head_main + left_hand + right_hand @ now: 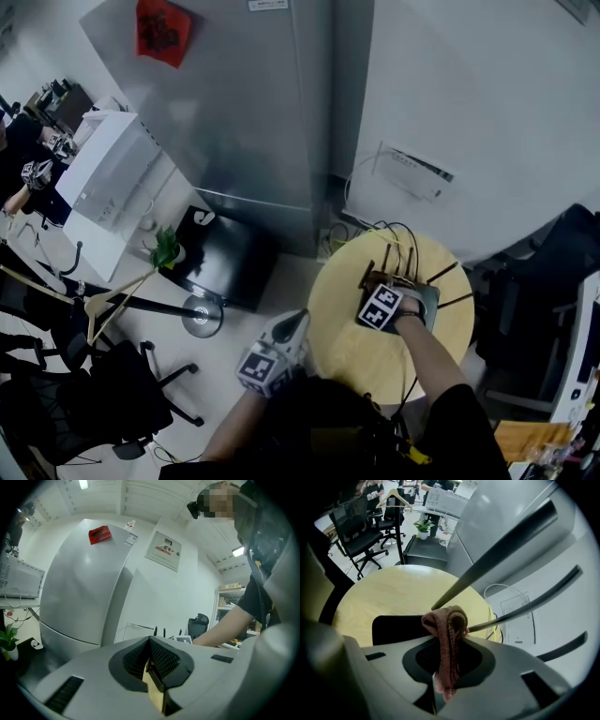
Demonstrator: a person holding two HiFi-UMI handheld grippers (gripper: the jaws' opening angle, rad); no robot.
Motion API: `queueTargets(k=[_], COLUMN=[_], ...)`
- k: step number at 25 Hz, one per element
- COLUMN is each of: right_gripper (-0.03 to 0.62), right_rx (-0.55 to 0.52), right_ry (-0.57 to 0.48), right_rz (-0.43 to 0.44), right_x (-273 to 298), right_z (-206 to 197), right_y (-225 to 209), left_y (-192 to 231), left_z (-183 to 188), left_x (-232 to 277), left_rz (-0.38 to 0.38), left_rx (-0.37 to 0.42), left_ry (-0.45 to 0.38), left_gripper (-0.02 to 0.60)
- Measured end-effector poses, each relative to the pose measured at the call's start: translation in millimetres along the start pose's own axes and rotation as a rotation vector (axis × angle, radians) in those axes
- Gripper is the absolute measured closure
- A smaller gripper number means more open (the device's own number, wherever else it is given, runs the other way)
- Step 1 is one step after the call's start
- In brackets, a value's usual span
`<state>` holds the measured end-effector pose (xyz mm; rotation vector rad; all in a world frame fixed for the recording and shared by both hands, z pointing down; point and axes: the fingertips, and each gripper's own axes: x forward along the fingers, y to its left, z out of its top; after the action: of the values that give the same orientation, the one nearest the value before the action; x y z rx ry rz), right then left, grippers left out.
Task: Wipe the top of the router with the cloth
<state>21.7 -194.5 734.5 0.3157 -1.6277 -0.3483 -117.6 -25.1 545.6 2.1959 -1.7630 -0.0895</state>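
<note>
Right gripper [450, 626] has its fingers clamped on the cloth [448, 651]. It's a reddish-brown knit rag: the bunched end pokes out past the fingertips and the rest trails back btwn them.

The router [393, 627] is a flat black box sitting directly under and just ahead of those fingertips. Its long antennas [501, 550] sweep up and away beyond them. Can't tell if the cloth is actually touching the router top, tbh.

The router sits on a round pale-wood worktop [389, 595] that spreads out ahead of and below the fingers. In the head view the right gripper [398, 284] is parked over the router [373, 281], which is toward the far side of the worktop [347, 333].

Left gripper [152, 641] has its fingers pressed together w/ nothing btwn them. In the head view it [295, 324] hangs just off the worktop's near-left edge, well apart from the router.

Ahead of its fingertips there's a big silver fridge [79, 588] w/ a red paper [100, 534] stuck on it. Off to the right of the fingertips you can see the person's forearm [220, 627] reaching in.

Misc bg in the head view: potted plant [166, 248] and wooden hanger [103, 305], way left of the left fingers.
</note>
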Motion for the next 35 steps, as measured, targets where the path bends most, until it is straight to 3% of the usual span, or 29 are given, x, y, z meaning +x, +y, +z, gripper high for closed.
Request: queueTargets(k=[13, 35], right_gripper=[0.531, 0.532], right_rx=[-0.001, 0.092], right_ry=[0.032, 0.044], right_rz=[0.051, 0.106], right_x=[-10, -30], right_z=[-6, -14], right_y=[30, 83], left_y=[-6, -20], left_z=[-1, 9], left_x=[3, 12], left_rz=[-0.038, -0.146], left_rx=[-0.004, 0.025], left_ry=[-0.01, -0.012], left_gripper=[0.58, 0.58])
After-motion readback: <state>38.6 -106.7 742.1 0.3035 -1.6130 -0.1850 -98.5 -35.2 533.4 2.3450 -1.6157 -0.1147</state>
